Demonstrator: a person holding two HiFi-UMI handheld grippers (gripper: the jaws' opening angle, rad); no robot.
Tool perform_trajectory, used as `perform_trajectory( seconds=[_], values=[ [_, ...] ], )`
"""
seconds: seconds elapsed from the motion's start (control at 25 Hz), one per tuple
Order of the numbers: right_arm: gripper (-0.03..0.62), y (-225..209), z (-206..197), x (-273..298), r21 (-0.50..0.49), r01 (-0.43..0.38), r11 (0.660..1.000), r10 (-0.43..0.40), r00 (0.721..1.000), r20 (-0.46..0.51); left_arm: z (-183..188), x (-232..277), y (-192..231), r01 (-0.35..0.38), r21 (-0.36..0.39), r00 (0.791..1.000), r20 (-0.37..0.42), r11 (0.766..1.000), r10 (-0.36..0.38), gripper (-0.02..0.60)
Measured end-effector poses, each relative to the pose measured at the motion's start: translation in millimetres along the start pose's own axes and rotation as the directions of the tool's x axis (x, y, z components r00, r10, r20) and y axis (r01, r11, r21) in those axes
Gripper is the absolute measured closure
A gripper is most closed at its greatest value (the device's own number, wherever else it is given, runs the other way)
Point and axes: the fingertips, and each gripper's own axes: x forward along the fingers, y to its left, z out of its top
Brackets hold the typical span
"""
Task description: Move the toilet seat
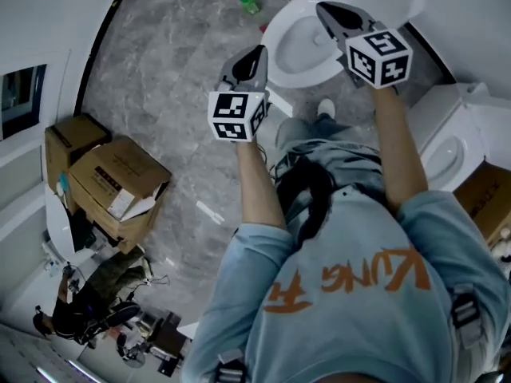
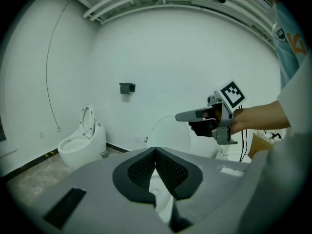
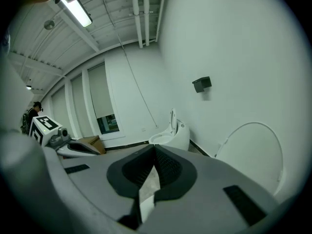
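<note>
A white toilet (image 1: 297, 50) stands just ahead of the person's legs, its bowl open. Its lid and seat (image 2: 169, 134) stand raised against the white wall; from the right gripper view they show as a rounded upright panel (image 3: 253, 155). I cannot tell the seat from the lid. My left gripper (image 1: 257, 54) is shut and empty, hanging over the floor by the bowl's left rim. My right gripper (image 1: 322, 9) is shut and empty above the back of the bowl, close to the raised lid. Each gripper sees the other: the right gripper (image 2: 178, 117), the left gripper (image 3: 97, 152).
A second toilet (image 2: 83, 141) with its lid up stands further along the wall. A third toilet (image 1: 457, 146) is close on the right. Cardboard boxes (image 1: 112, 182) are stacked at the left, over grey marble floor (image 1: 176, 62). A small black fixture (image 2: 126, 87) hangs on the wall.
</note>
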Motion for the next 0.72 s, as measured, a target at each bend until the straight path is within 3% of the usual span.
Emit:
perform_trajectory(
  seconds=[0.08, 0.2, 0.32, 0.52, 0.72],
  values=[
    [0.594, -8.9, -6.3, 9.9, 0.012, 0.001, 1.0, -0.001, 1.0, -0.018, -2.2, 17.9, 6.4, 0.024, 0.004, 0.999, -0.04, 1.0, -0.024, 0.583],
    [0.594, -30.3, -28.2, 25.7, 0.062, 0.034, 0.998, -0.031, 0.998, -0.06, -3.8, 45.2, 11.6, 0.105, -0.076, 0.993, -0.041, 0.992, -0.109, 0.583],
    [0.594, -52.8, -58.8, 44.1, 0.105, 0.083, 0.991, -0.071, 0.991, -0.118, -23.0, 79.1, 26.4, 0.17, -0.067, 0.978, -0.113, 0.983, -0.177, 0.583],
    [0.592, -74.1, -129.6, 50.3, 0.122, 0.189, 0.974, -0.15, 0.95, -0.275, -89.6, 125.8, 43.3, 0.296, -0.064, 0.911, -0.28, 0.953, -0.302, 0.583],
    [0.586, -83.3, -205.6, 61.8, 0.177, 0.254, 0.951, -0.17, 0.906, -0.387, -166.6, 165.7, 58.0, 0.434, -0.024, 0.808, -0.433, 0.901, -0.4, 0.583]
  ],
)
